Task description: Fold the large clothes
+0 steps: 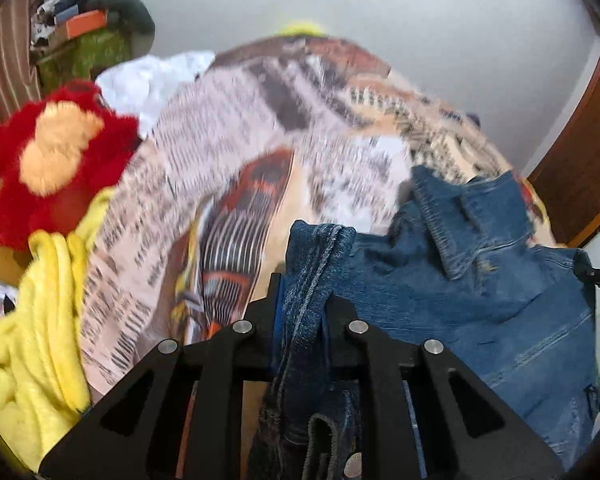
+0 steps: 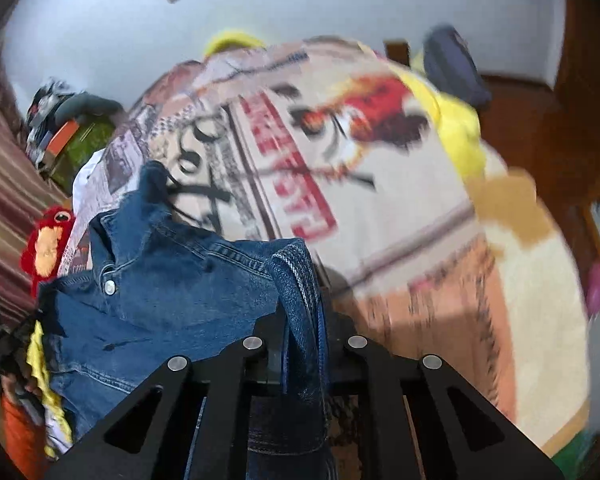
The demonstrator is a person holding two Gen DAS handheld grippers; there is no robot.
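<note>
The denim jacket (image 1: 480, 304) lies crumpled at the near edge of the bed, on a bedspread (image 1: 228, 152) printed like newspaper pages with red and orange pictures. Both grippers have it. The left gripper (image 1: 302, 300) is clamped on a bunched fold of the denim at the jacket's left side, and the cloth hangs down between its black fingers. The right gripper (image 2: 302, 312) is pinched tight on a thick seamed edge at the jacket's right side. A metal button (image 2: 109, 287) shows near the collar. Left of the jacket sit a red plush toy (image 1: 56, 160) and a yellow blanket (image 1: 40, 332), both touching the bedspread.
</note>
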